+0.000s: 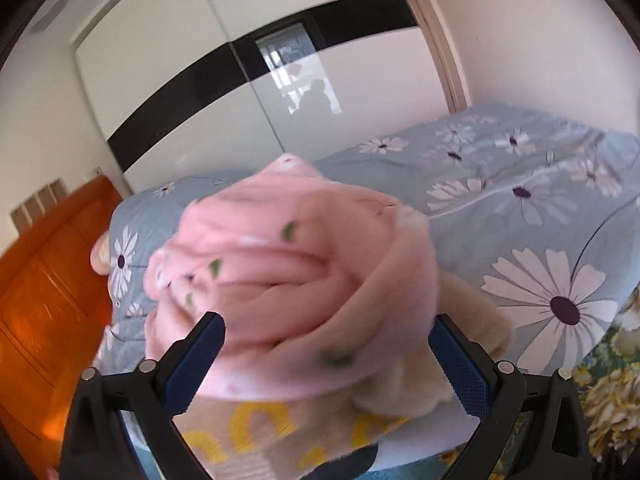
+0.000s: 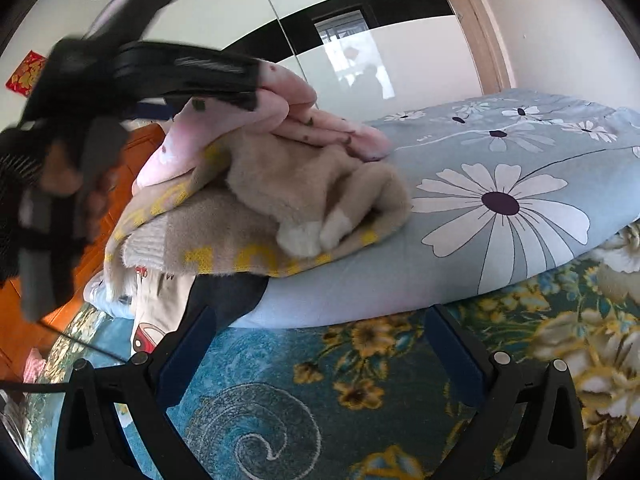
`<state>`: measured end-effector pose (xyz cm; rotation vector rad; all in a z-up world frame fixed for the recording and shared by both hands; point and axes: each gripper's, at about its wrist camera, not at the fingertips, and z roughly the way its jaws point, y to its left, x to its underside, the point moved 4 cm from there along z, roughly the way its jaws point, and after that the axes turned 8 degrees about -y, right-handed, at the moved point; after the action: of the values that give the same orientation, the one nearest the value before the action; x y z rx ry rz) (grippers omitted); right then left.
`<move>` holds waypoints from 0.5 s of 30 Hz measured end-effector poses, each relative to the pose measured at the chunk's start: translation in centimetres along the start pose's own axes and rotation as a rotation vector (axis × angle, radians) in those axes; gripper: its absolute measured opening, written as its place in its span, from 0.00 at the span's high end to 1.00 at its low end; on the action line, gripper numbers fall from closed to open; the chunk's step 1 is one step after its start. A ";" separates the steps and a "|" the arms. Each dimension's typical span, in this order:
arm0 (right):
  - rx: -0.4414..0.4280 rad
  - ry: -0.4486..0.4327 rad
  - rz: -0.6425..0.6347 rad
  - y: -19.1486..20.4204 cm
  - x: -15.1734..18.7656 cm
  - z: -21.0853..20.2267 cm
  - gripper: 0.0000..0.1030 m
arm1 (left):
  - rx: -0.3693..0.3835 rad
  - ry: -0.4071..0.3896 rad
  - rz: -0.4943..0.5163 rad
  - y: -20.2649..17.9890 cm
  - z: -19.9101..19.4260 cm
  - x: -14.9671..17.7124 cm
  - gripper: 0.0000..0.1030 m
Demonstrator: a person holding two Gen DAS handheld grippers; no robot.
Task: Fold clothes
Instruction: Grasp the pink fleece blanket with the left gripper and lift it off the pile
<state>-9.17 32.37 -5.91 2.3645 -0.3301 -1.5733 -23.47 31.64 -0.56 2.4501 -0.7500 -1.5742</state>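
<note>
White wardrobe doors (image 1: 192, 80) stood behind a bed with a blue daisy quilt (image 2: 520, 184). The folded pink garment (image 1: 280, 272) sat on top of a pile of clothes (image 2: 260, 208) near the quilt's edge. The left gripper (image 1: 326, 344) was spread wide around the pink garment, and it was hard to tell if it touched. The right gripper (image 2: 316, 344) hung loose and empty over a flowery sheet (image 2: 320, 400). The folding looked mostly done. Lots of quilt lay free on the right.

Left wrist view sat pressed close against folded pink garment (image 1: 288, 280); right wrist view faced same pile (image 2: 280, 120) from farther back, low over bed.
</note>
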 end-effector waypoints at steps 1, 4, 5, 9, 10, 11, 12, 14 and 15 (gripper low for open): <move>-0.001 0.002 0.002 0.0 0.0 0.0 0.00 | 0.005 0.018 -0.005 0.0 0.4 -0.2 0.35; -0.003 0.007 0.018 -0.3 0.1 0.1 0.00 | 0.018 0.068 -0.074 1.4 0.9 -0.6 0.78; -0.004 0.009 0.025 -0.3 0.1 0.1 0.00 | 0.009 0.071 -0.101 2.1 0.6 -0.9 0.84; -0.005 0.010 0.015 0.1 0.1 0.1 0.00 | -0.017 -0.027 -0.226 6.0 -3.1 -3.0 0.87; -0.008 0.011 0.011 0.3 0.1 0.1 0.00 | -0.041 -0.062 -0.238 7.4 -4.4 -3.8 0.88; -0.013 0.012 0.007 0.5 0.2 0.1 0.00 | -0.060 -0.088 -0.245 8.5 -5.4 -4.5 0.88; -0.019 0.013 0.003 0.8 0.2 0.1 0.00 | -0.082 -0.111 -0.251 9.7 -6.5 -5.1 0.88; -0.030 0.014 -0.006 1.3 0.2 0.0 0.00 | -0.127 -0.154 -0.262 12.1 -8.8 -6.2 0.89; -0.035 0.014 -0.010 1.6 0.2 0.0 0.00 | -0.149 -0.169 -0.268 13.3 -10.0 -6.6 0.89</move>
<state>-9.13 30.83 -5.57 2.3536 -0.2862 -1.5532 -21.26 21.68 14.18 2.4105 -0.3177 -1.8743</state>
